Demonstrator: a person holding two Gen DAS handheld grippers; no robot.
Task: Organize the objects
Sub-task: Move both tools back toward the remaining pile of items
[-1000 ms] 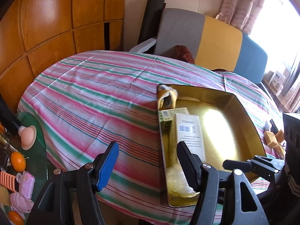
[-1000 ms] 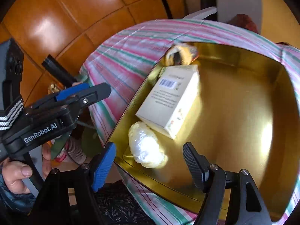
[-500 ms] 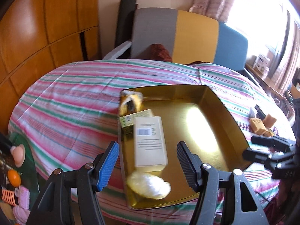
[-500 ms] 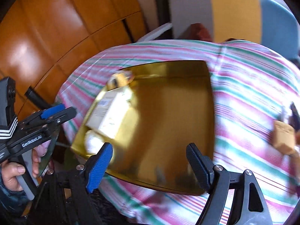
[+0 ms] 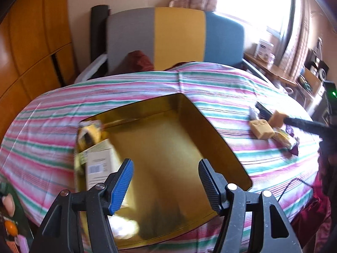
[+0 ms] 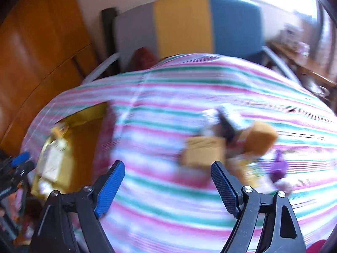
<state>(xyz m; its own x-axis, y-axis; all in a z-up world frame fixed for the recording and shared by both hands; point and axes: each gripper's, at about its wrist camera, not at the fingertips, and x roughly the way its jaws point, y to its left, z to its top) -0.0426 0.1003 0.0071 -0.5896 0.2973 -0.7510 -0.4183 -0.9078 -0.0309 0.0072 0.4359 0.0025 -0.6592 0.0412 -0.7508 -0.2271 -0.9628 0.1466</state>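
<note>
Left claw (image 5: 164, 181): mine, released; jaws apart over the gold tray's near half, nothing between the pads.
Right claw (image 6: 168, 186): mine, released; jaws have just been opening, only striped cloth between them.
Gold tray (image 5: 212, 130): sits on the striped tablecloth (image 5: 210, 86), its near edge by the table's near edge.
Tray left wall: white box (image 5: 99, 166) lies along it; yellow packet (image 5: 90, 132) in the far-left corner; white wad (image 5: 124, 227) in the near-left corner.
Open room: tray's middle and right side bare.
Loose items: tan blocks (image 6: 203, 151) and small packets cluster towards the cloth's right edge, well apart from the tray; view blurred.
</note>
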